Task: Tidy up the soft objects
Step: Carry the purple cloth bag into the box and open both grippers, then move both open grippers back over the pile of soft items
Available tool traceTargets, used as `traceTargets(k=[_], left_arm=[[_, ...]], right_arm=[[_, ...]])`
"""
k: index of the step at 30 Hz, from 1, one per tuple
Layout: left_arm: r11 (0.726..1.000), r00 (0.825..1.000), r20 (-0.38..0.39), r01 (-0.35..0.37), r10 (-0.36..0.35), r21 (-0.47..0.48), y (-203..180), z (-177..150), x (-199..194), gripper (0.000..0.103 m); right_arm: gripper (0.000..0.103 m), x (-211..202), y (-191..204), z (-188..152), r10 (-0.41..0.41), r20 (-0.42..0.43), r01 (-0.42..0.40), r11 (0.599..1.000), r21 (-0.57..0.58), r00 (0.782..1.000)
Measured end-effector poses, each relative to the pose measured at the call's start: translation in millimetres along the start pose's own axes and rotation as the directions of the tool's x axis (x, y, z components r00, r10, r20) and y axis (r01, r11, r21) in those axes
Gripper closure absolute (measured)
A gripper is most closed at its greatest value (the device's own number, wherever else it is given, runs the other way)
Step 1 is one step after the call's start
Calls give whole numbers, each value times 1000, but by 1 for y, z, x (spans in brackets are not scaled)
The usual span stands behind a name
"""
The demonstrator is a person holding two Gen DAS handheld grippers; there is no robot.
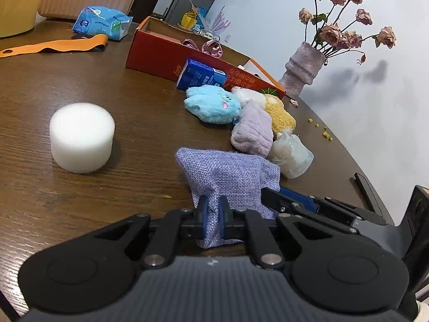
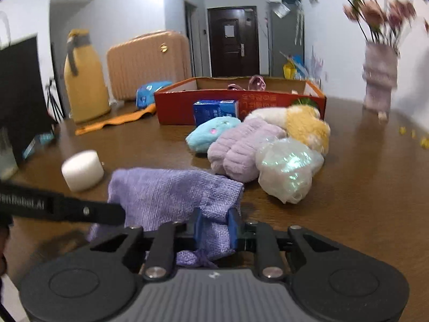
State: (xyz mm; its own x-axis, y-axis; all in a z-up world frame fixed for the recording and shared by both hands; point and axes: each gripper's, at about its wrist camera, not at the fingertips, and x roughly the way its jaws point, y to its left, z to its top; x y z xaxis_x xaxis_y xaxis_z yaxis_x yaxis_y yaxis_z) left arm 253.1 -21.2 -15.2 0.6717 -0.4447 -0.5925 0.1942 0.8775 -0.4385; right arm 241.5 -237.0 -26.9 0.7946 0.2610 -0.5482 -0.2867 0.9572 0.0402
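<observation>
A purple woven cloth pouch (image 1: pixel 230 171) lies at the table's near side, and both grippers pinch it. My left gripper (image 1: pixel 213 209) is shut on its near edge. My right gripper (image 2: pixel 215 222) is shut on the same pouch (image 2: pixel 171 190) from the other side; its arm shows in the left wrist view (image 1: pixel 316 209). Behind lie a blue plush (image 1: pixel 213 103), a lilac fluffy cloth (image 1: pixel 252 130), a yellow-and-white plush (image 1: pixel 278 112) and a crinkly clear bag (image 1: pixel 291 154). A white foam cylinder (image 1: pixel 81 136) stands to the left.
An open orange cardboard box (image 1: pixel 161 53) stands behind the pile with a blue carton (image 1: pixel 201 76) leaning against it. A vase of dried roses (image 1: pixel 303 67) is at the right rear. An orange strap (image 1: pixel 53 45), a blue wipes pack (image 1: pixel 103 22) and a yellow bottle (image 2: pixel 84 80) are far left.
</observation>
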Motion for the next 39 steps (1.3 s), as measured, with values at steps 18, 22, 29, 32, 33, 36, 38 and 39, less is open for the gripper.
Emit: traceTargets(k=[18,22,29,32,33,36,38,39], left_arm=[[990,996,93,-10,-3,139,18,246,68,98],[963,981,24,-193,192,188,37,284,145,97],[959,975,17,-219,220,179,57,288,172,68],[951,974,55,-227,220,209,54,288,157,60],[948,972,69,-233,223,217,55,290,150,60],[941,968,104,-246,227,234,45,291,128,59],[936,967,128,-245,218,252,38,289,108,57],[933,965,143,-250,219,259,33,287,97,55]], right_arm=[[98,99,-40,209,140,113,-146,988,46,984],[98,199,-51,248,139,-47,-131,981,141,989],[88,278,-39,239,112,-208,-80,984,159,972],[78,277,-37,235,164,-214,-132,979,156,963],[78,273,-36,236,151,-203,-123,982,142,967],[77,248,-38,244,125,-158,-109,988,107,980],[73,223,-45,253,117,-121,-108,991,83,986],[70,209,-47,256,108,-100,-102,993,68,989]])
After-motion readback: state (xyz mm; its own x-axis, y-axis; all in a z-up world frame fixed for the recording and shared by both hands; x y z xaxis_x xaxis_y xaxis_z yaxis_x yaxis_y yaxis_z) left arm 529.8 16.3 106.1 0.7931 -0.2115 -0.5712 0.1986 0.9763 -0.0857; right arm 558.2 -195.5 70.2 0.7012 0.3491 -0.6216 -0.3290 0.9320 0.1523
